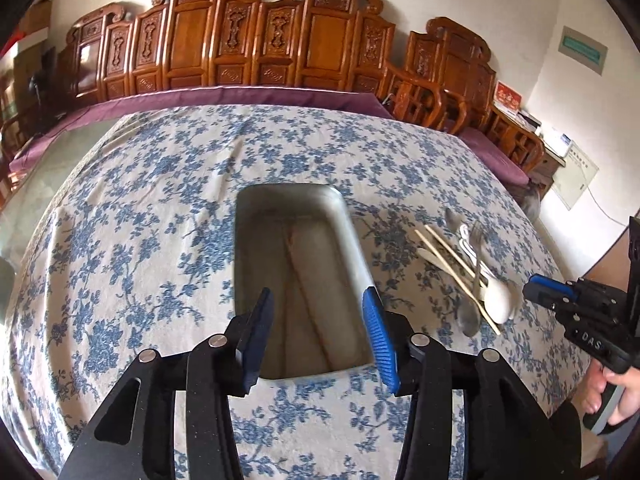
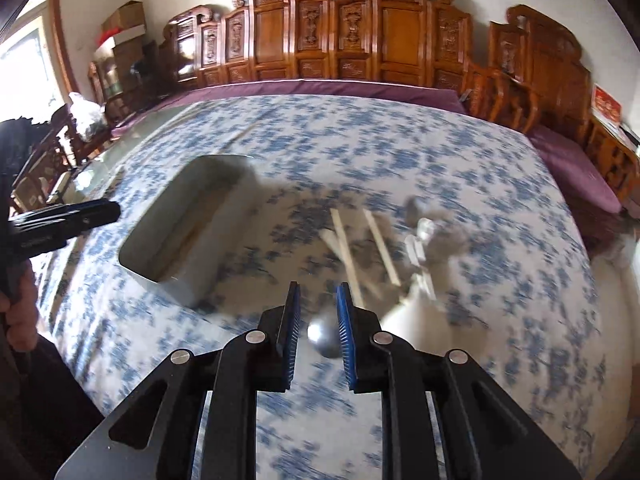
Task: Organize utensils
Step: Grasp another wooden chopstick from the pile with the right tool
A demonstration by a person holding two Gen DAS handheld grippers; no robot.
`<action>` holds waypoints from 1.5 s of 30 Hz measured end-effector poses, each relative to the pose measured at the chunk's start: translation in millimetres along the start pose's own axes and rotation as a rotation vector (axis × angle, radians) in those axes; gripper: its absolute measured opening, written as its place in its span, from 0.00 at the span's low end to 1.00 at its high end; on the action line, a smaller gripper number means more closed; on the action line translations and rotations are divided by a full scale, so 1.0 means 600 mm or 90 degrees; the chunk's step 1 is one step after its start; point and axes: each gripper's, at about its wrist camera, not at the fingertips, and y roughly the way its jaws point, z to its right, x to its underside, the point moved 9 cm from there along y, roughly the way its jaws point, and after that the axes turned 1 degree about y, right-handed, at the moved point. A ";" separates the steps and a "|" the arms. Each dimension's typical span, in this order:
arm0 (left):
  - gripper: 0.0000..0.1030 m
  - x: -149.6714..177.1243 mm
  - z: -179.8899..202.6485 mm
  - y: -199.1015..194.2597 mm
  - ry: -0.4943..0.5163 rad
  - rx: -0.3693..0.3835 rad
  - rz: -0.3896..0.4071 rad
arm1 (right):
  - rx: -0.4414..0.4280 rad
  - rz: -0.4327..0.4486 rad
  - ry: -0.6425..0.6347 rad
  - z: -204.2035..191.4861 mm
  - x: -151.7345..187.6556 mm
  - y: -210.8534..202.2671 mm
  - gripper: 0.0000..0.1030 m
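A grey rectangular tray (image 1: 354,236) sits on the flowered tablecloth with a pair of wooden chopsticks (image 1: 298,268) lying inside it. My left gripper (image 1: 318,294) hangs open above the tray's near end, with nothing between its fingers. To the right lies a loose pile: chopsticks (image 1: 452,268), a white spoon (image 1: 500,300), a metal spoon (image 1: 468,320) and a fork (image 1: 476,232). My right gripper (image 2: 318,287) hovers over this pile's near end, jaws slightly apart and empty, with the metal spoon's bowl (image 2: 324,336) showing below the gap. The right wrist view is motion-blurred.
The tablecloth (image 1: 160,240) covers a large table. Carved wooden chairs (image 1: 240,48) and a purple cushion (image 1: 240,96) line the far side. A hand (image 1: 612,392) holds the right gripper's handle at the right edge. The left gripper (image 2: 80,216) shows at the left of the right wrist view.
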 end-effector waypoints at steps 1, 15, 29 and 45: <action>0.43 0.000 0.010 -0.001 0.007 0.003 -0.001 | 0.007 -0.001 0.005 0.017 0.006 -0.003 0.20; 0.43 0.034 0.137 0.031 0.095 0.024 -0.033 | -0.005 -0.049 -0.020 0.043 0.045 0.060 0.20; 0.55 0.060 0.163 0.060 0.096 0.033 -0.057 | -0.026 -0.117 -0.027 0.035 0.023 0.168 0.20; 0.55 0.071 0.173 0.071 0.110 0.024 -0.068 | -0.076 -0.148 0.035 0.032 0.021 0.194 0.06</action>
